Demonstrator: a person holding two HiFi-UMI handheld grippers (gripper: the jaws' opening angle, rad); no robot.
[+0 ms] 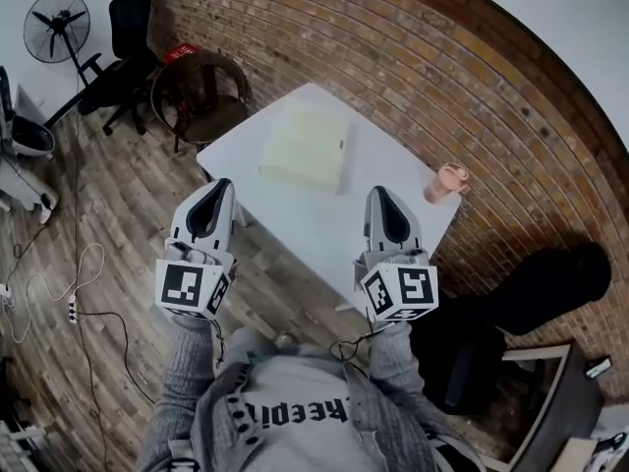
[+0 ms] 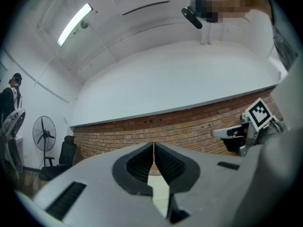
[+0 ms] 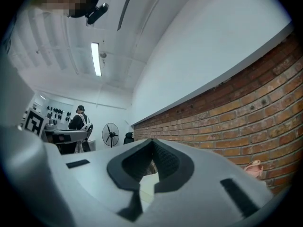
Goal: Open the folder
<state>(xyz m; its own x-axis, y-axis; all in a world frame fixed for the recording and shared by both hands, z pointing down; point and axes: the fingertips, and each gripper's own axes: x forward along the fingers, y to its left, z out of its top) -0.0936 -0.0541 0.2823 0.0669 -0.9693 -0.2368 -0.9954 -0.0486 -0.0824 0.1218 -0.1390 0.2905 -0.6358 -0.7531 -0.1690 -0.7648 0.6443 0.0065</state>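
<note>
Head view shows the folder [image 1: 305, 147], pale yellow and closed, lying flat on the far half of the white table [image 1: 305, 214]. A pink cup [image 1: 447, 182] stands near the table's right corner, well apart from the folder. Both grippers hang at the table's near edge, short of the folder and touching nothing: the left gripper [image 1: 224, 185] by the near-left side, the right gripper [image 1: 379, 193] further right. Each gripper view shows its own jaws pressed together at the tips with nothing between them. Behind the table runs a brick wall [image 1: 423, 67]; a fan [image 1: 56, 23] and a black chair [image 1: 126, 37] stand off to the left
</note>
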